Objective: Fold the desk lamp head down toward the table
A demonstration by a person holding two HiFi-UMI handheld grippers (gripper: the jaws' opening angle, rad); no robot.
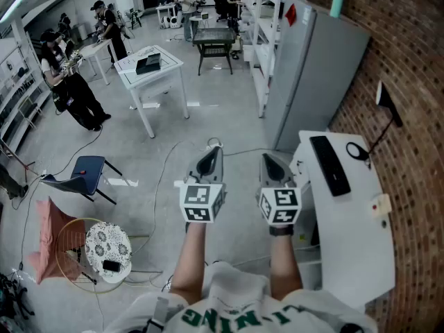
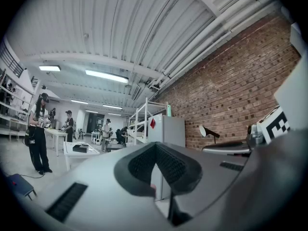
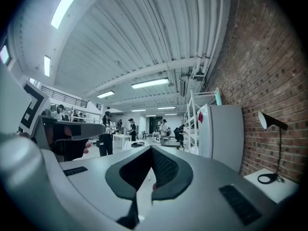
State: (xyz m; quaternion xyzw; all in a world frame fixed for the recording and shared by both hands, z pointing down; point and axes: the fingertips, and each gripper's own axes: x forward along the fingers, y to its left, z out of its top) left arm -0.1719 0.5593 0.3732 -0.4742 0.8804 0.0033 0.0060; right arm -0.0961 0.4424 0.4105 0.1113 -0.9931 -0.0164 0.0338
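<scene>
The black desk lamp (image 1: 383, 101) stands at the far end of the white desk (image 1: 354, 234) against the brick wall, its thin stem upright above a ring-shaped base (image 1: 357, 151). In the right gripper view the lamp (image 3: 271, 121) rises at the right edge with its head tilted up; the left gripper view shows only the lamp's head (image 2: 208, 132), far off. My left gripper (image 1: 212, 148) (image 2: 156, 146) and right gripper (image 1: 268, 158) (image 3: 151, 148) are held level side by side over the floor, left of the desk. Both are shut and empty, well short of the lamp.
A black flat bar (image 1: 329, 165) lies on the desk near the lamp base. A tall grey cabinet (image 1: 312, 68) stands beyond the desk. A white table (image 1: 149, 64), a blue chair (image 1: 87, 166), a patterned stool (image 1: 107, 245), floor cables and several people fill the room to the left.
</scene>
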